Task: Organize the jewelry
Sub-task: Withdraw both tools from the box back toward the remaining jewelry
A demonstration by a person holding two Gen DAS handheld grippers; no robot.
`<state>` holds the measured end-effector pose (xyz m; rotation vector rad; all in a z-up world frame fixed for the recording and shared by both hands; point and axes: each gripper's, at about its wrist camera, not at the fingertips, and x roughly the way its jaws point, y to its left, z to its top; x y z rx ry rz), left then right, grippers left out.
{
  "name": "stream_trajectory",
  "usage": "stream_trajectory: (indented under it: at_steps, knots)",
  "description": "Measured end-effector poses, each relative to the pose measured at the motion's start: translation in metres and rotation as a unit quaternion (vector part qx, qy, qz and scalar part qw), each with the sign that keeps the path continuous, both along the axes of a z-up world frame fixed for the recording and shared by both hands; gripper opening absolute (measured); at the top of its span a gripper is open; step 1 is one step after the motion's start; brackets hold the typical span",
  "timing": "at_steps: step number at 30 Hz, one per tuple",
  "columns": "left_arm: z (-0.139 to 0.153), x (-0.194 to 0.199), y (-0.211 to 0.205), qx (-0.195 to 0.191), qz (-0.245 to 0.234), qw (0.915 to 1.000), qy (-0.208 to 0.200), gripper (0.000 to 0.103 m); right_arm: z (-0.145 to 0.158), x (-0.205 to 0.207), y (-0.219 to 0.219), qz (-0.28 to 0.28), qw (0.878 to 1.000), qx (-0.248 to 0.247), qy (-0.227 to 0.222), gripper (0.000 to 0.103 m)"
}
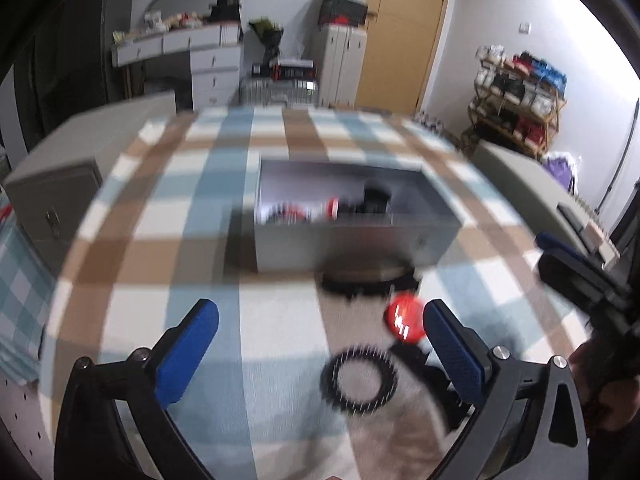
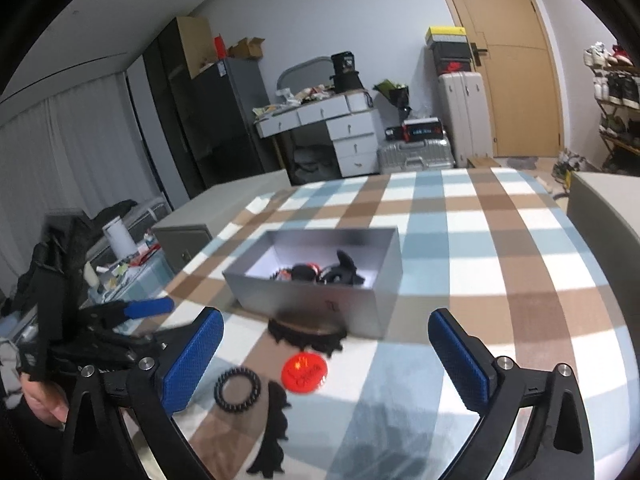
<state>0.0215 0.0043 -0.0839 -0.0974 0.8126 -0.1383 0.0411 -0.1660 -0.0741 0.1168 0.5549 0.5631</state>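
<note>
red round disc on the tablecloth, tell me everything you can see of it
The red round disc is a flat, glossy, plastic-looking piece with lettering across its face, too blurred to read. It lies flat on the checked tablecloth, outside the grey box. A black spiral ring lies apart on one side; a black scalloped-edged piece lies between it and the box. No gripper touches it.

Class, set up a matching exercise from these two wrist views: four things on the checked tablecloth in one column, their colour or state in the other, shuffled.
Things:
1. Round flat badge
2. Coiled ring hair tie
3. Rectangular open box
4. Right gripper

Descriptions:
A. Silver-grey, holding dark items
B. Jaws wide, nothing between the pads
C. Red
D. Black, lying outside the box

Pairs: 1-C, 2-D, 3-A, 4-B
</note>
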Motion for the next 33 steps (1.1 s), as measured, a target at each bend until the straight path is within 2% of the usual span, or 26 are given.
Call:
stream_trajectory:
  at_steps: [4,16,19,28,30,33]
  knots:
    - [-0.021,-0.006,-0.002,0.009,-0.009,0.9993,0.034,0.1,-0.009,-0.006,-0.004,-0.007,1.0,-0.012,0.005,0.103]
    - [-0.034,-0.012,-0.019,0.026,-0.045,0.9961,0.072,0.1,-0.037,-0.007,0.002,-0.021,0.997,-0.055,0.039,0.103]
    - [-0.036,-0.011,-0.024,0.045,-0.053,0.9951,0.071,0.1,-0.037,-0.008,-0.001,-0.024,0.997,-0.053,0.041,0.103]
    - [-0.037,-0.007,-0.028,0.059,-0.063,0.9933,0.077,0.099,-0.037,-0.01,0.0,-0.031,0.997,-0.068,0.037,0.103]
    - [-0.036,-0.007,-0.03,0.053,-0.069,0.9933,0.075,0.095,-0.037,-0.009,0.0,-0.032,0.996,-0.068,0.041,0.103]
    - [-0.035,-0.006,-0.034,0.063,-0.078,0.9924,0.071,0.079,-0.038,-0.008,-0.001,-0.033,0.996,-0.071,0.047,0.103]
